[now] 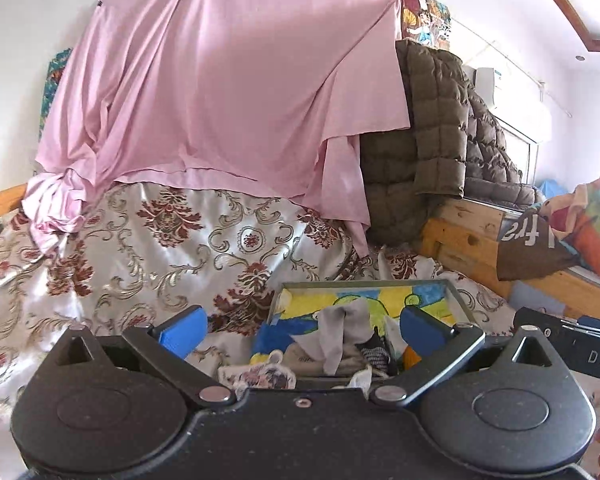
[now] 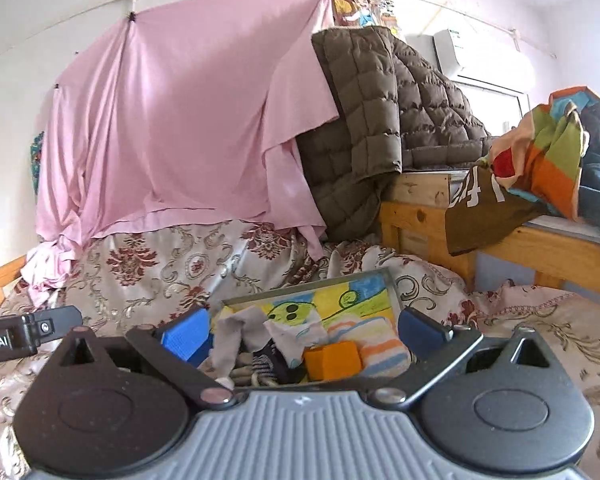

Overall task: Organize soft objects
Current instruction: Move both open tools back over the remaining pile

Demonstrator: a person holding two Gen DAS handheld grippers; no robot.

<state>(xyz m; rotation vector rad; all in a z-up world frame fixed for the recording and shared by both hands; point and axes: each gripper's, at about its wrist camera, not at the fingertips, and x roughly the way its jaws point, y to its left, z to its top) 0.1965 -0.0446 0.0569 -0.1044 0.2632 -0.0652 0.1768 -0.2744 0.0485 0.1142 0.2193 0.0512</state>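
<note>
Above one tray (image 2: 394, 292), two hand-held grippers (image 1: 303, 330) (image 2: 305, 330) gape empty.

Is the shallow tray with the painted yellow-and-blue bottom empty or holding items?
Holding items. The tray contains grey socks, a striped sock and an orange block.
</note>
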